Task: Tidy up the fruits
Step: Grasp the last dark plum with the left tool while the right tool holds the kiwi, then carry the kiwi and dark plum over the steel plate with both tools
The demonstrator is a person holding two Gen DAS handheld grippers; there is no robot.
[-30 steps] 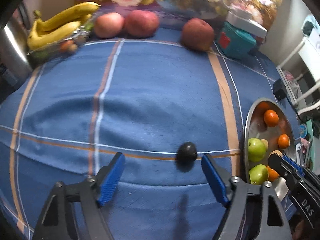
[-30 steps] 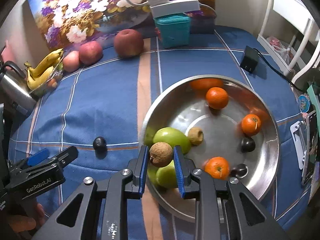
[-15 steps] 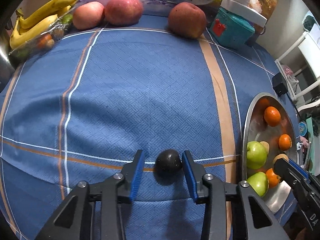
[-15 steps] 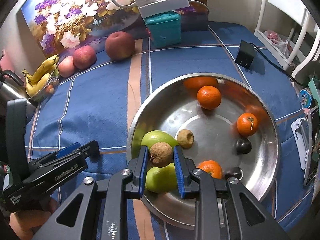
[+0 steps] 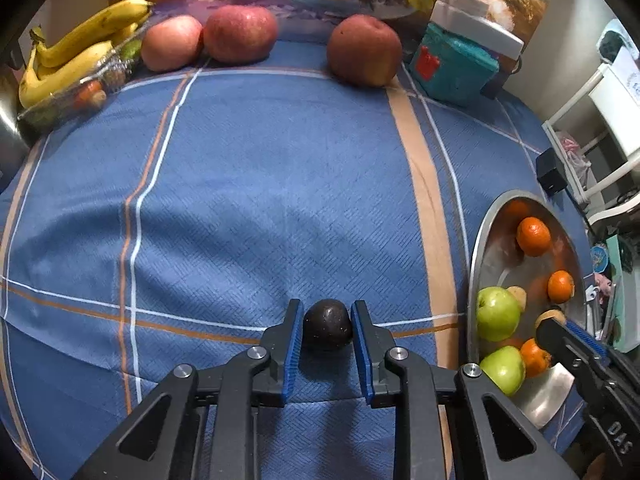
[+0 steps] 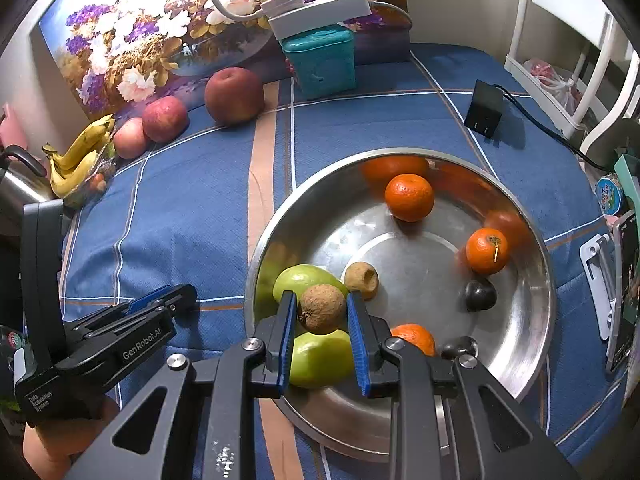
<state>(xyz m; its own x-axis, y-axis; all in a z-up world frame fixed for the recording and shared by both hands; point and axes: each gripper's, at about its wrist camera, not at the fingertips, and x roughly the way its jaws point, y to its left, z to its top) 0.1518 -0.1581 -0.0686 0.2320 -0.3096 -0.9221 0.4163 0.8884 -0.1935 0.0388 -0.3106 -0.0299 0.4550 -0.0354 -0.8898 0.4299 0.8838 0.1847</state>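
While the person is working over a blue striped cloth [image 5: 260, 184], the two views are showing this:

Left wrist view, left gripper [image 5: 327, 326]: its jaws have just been closing, and the blue pads are now pressing on both sides of a small dark fruit [image 5: 328, 323].
Left wrist view, dark fruit: it is sitting between the fingertips, on the cloth, just left of the steel bowl [image 5: 472, 256].
Left wrist view, bowl: it is holding two green apples [image 5: 498, 314] and several oranges [image 5: 533, 236]; the tip of the right gripper is reaching over its near side.
Left wrist view, far edge: three red apples [image 5: 240, 34] are lying in a row, with bananas [image 5: 80, 52] at the left and a teal box [image 5: 452, 66] at the right.

Right wrist view, right gripper [image 6: 322, 310]: it is clamping a small brown fruit [image 6: 322, 309] between its pads.
Right wrist view, brown fruit: it is hanging between the fingertips, over the green apples [image 6: 308, 280] at the bowl's [image 6: 536, 280] near left side.
Right wrist view, bowl contents: a second brown fruit [image 6: 361, 280], oranges [image 6: 409, 197] and two dark fruits [image 6: 479, 295] are lying apart inside.
Right wrist view, left gripper [image 6: 176, 298]: it is pointing down at the cloth left of the bowl, its tips hiding what they are gripping.
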